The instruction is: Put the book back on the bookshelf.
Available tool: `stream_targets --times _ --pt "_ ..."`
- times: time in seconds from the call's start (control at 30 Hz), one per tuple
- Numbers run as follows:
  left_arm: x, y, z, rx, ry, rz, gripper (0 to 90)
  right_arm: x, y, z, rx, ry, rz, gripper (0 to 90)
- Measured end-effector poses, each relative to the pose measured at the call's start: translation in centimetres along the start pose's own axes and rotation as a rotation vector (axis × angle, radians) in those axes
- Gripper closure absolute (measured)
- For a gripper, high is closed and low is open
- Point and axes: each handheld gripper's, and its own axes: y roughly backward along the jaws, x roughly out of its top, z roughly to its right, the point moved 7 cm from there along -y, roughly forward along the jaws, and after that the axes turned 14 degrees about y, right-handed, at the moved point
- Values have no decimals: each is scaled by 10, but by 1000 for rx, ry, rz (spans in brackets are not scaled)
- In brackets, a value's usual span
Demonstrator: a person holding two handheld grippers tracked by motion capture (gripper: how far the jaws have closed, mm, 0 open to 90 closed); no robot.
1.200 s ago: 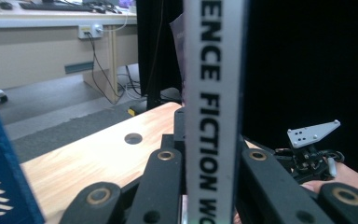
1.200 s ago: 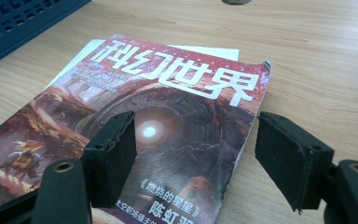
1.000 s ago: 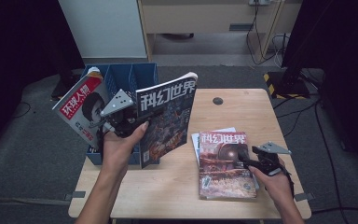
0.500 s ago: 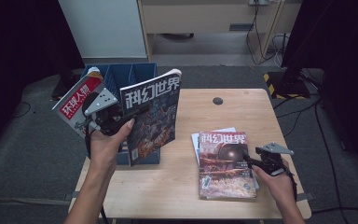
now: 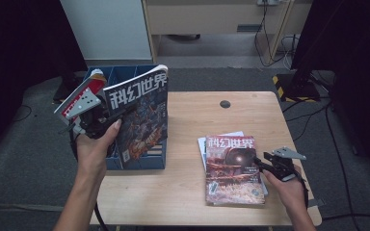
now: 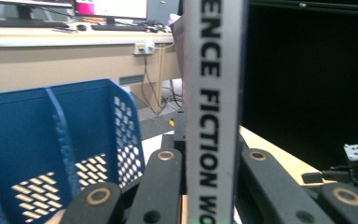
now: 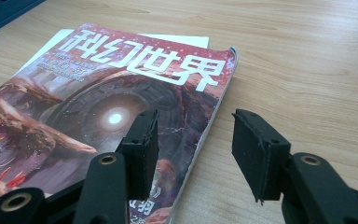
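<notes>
Magazine (image 5: 142, 113) clamped upright in left gripper (image 5: 107, 117) over blue rack (image 5: 139, 161).

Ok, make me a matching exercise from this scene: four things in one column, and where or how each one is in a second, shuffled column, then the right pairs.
Things:
1. left gripper
2. right gripper
3. blue file rack
4. stack of magazines

Places or states:
A. stands at the left edge of the table
B. open, low over the right edge of a red cover
C. lies flat on the table's right half
D. shut on the upright magazine

Pairs: 1-D, 2-B, 3-A, 4-C
</notes>
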Motion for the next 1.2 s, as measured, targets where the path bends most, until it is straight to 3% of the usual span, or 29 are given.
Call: stream_targets --times 0.4,0.9,1.2 --pt "6 23 -30 84 18 48 825 -2 0 1 -5 -8 -6 498" --pt "14 40 -50 162 33 85 825 -2 -1 2 -8 -3 -6 497" --pt "19 33 -67 212 40 103 825 -3 -1 2 -7 -3 -9 495"
